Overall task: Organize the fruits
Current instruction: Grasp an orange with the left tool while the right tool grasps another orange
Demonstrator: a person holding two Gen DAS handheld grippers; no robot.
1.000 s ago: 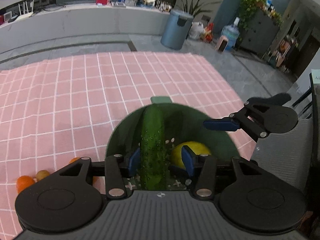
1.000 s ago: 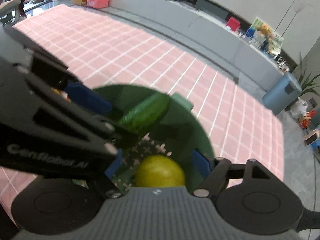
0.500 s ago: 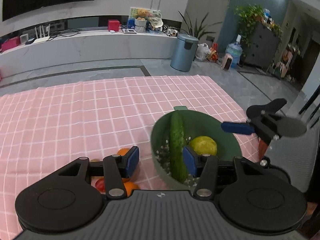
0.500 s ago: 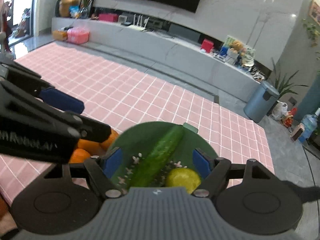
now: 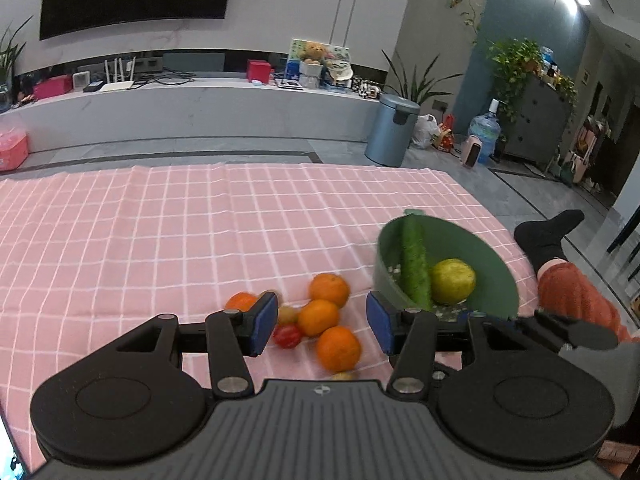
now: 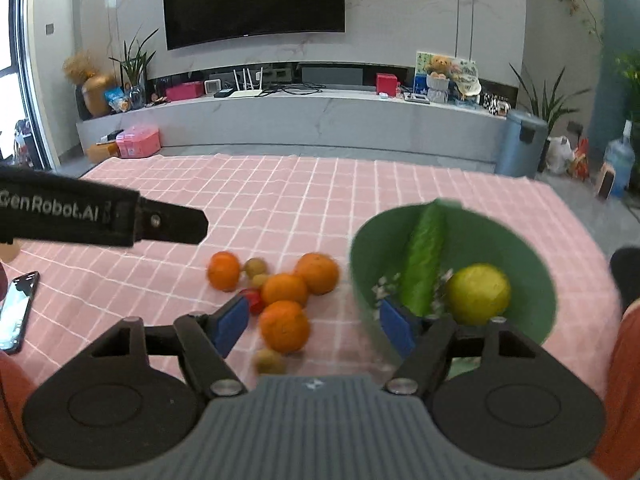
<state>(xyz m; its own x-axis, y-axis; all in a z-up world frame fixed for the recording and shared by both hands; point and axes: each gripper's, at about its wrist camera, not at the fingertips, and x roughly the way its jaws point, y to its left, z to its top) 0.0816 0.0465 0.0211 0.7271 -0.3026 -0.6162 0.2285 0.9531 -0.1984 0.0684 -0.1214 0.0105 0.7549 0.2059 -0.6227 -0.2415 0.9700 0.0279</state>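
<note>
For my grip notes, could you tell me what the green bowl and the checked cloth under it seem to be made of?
Green bowl: probably plastic, matte to satin; uniform colour, thin smooth wall, small moulded tab on the far rim, only soft highlights. Checked cloth: woven fabric, matte pink with white grid; slight ripples along its far edge, no shine.

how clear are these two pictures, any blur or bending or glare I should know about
Left wrist view: fisheye bends the TV wall and cloth edge; oranges slightly smeared; ceiling lights flare at upper right. Right wrist view: the same bending; bowl rim and cucumber smeared by motion, nearest orange soft; daylight washes out the window at left.
</note>
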